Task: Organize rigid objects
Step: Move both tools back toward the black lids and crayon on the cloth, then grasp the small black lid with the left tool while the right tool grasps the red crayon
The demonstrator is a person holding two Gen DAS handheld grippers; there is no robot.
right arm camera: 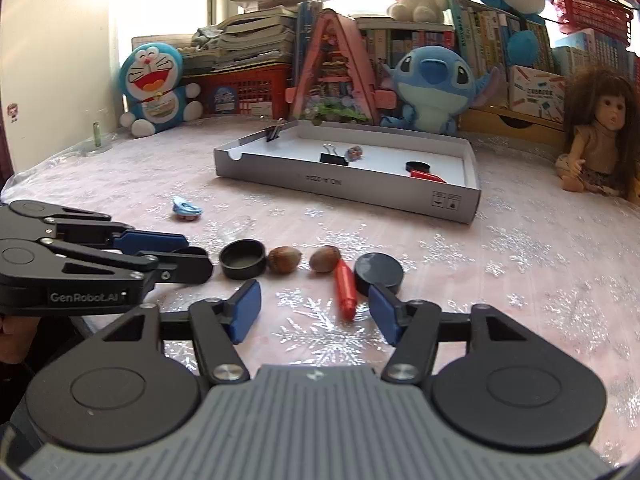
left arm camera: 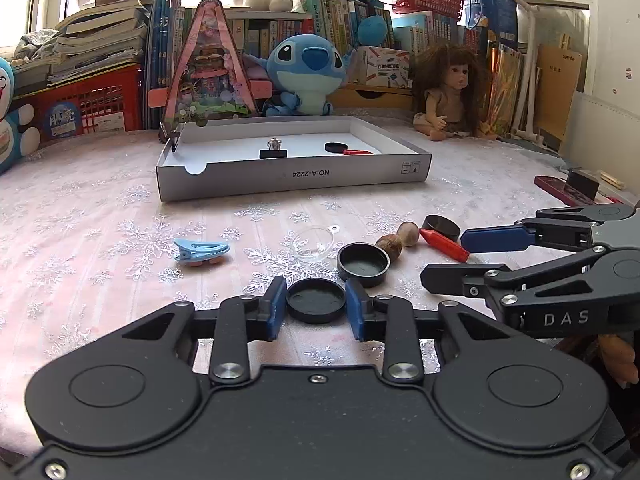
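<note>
Left gripper (left arm camera: 316, 304) jaws narrow, blue pads clamped on a shallow black cap (left arm camera: 315, 300) lying on the surface. Right gripper (right arm camera: 314, 310) jaws half-wide, nothing gripped: red crayon (right arm camera: 345, 294) lies between them, nearer the right pad, black puck (right arm camera: 378, 273) just behind it. Beyond the crayon sit two nuts (right arm camera: 284, 259) and a second black cap (right arm camera: 242, 259), further back the grey tray (right arm camera: 348, 190) with binder clips.

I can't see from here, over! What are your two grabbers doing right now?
Left gripper clamped on black cap. Right gripper open around red crayon. Box ahead, path clear.
</note>
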